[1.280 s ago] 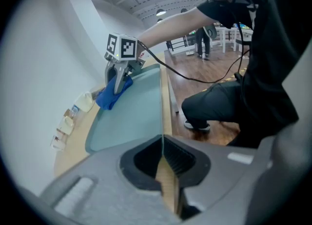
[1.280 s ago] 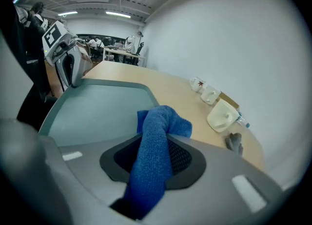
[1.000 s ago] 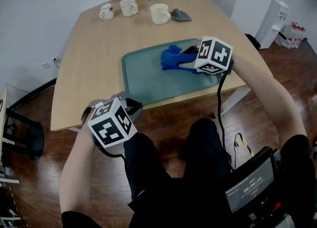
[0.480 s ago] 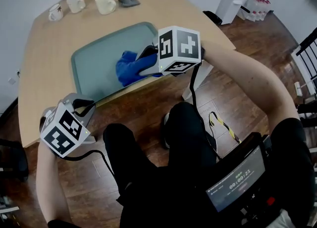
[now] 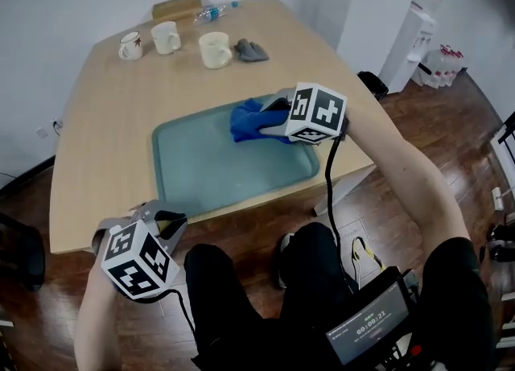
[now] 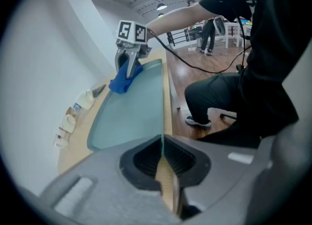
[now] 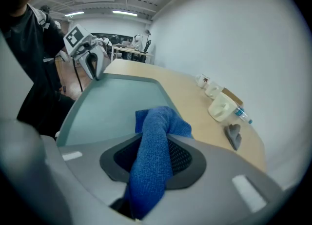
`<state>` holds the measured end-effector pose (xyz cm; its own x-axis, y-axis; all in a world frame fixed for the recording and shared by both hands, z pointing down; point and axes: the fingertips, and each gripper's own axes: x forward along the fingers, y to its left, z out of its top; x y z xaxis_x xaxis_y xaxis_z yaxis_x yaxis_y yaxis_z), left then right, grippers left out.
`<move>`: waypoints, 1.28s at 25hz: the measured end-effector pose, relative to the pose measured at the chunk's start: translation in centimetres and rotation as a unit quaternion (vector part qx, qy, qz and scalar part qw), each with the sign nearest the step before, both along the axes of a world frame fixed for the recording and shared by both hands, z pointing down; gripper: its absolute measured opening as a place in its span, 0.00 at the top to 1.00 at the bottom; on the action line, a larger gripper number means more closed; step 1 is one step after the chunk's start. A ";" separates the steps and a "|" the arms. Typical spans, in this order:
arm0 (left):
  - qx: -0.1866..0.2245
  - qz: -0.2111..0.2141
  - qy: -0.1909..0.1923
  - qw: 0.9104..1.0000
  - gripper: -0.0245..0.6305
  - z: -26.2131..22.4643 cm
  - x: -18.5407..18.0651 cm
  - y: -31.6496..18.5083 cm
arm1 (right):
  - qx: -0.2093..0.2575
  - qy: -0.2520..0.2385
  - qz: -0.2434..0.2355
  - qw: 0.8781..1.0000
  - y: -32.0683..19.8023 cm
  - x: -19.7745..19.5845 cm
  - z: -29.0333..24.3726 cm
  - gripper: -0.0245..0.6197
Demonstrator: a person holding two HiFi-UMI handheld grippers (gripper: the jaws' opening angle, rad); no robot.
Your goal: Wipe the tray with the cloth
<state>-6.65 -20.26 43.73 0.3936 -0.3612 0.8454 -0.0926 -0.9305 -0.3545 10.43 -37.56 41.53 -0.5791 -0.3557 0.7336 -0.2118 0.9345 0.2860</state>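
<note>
To wipe, the right gripper [image 5: 272, 117] fingers clamp the cloth [image 5: 246, 122] on the tray [image 5: 217, 172] at its upper right; the left gripper [image 5: 167, 218] fingers pinch its lower-left rim, likely steadying it.

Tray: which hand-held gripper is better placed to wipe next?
Right. The right hand-held gripper clamps the blue cloth on the tray; the left hand-held gripper only grips its near rim.

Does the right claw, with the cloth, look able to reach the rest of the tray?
Probably yes: the right claw grips the cloth on the tray, whose surface is bare; the left claw holds only a corner.
</note>
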 end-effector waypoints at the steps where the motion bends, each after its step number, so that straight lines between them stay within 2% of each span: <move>1: 0.001 0.000 0.000 1.000 0.94 0.0 0.0 0.0 | 0.006 0.005 0.005 1.000 -1.3 0.2 0.0 0.78; 4: 0.003 -0.001 0.005 1.000 0.94 -0.1 0.0 -0.1 | 0.037 0.027 0.003 0.999 -4.2 0.3 -0.3 0.78; 8: 0.003 -0.007 0.007 1.000 0.94 0.0 0.0 -0.1 | 0.072 0.037 -0.015 0.997 -5.6 -0.2 -1.2 0.77; 11: 0.003 -0.010 0.004 1.000 0.94 0.1 0.1 -0.2 | 0.069 0.036 -0.027 0.997 -4.9 -0.1 -1.1 0.77; 15: -0.003 -0.018 0.005 1.000 0.94 0.1 0.1 -0.3 | 0.049 0.023 -0.049 0.997 -1.2 0.6 -0.5 0.77; 20: -0.007 -0.020 -0.001 1.000 0.94 0.1 0.4 -0.4 | 0.021 -0.007 -0.099 0.995 7.4 1.2 -1.1 0.77; 24: -0.015 -0.023 -0.001 1.000 0.94 0.2 0.4 -0.5 | 0.022 -0.020 -0.108 0.994 10.9 1.6 -1.7 0.77; 27: -0.015 -0.033 0.002 0.999 0.93 0.4 0.3 -0.6 | 0.026 -0.054 -0.079 0.995 10.7 2.0 -3.2 0.77; 29: -0.001 -0.039 0.008 0.999 0.93 0.4 0.3 -0.7 | 0.034 -0.089 -0.024 0.995 9.7 2.8 -4.7 0.77; 30: 0.008 -0.045 0.023 0.999 0.92 0.2 0.4 -0.7 | 0.039 -0.108 0.017 0.993 9.0 3.5 -5.4 0.77; 31: 0.014 -0.055 0.053 0.997 0.90 -0.5 0.7 -0.7 | 0.045 -0.128 0.066 0.989 8.1 4.5 -6.2 0.77; 32: 0.016 -0.073 0.101 0.992 0.86 -1.7 1.0 -0.6 | 0.048 -0.149 0.119 0.980 7.1 5.7 -6.8 0.77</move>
<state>-5.66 -20.85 42.06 0.4955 -0.4515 0.7420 -0.2971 -0.8908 -0.3437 16.15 -30.48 34.71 -0.6550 -0.5664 0.5001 -0.5083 0.8200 0.2630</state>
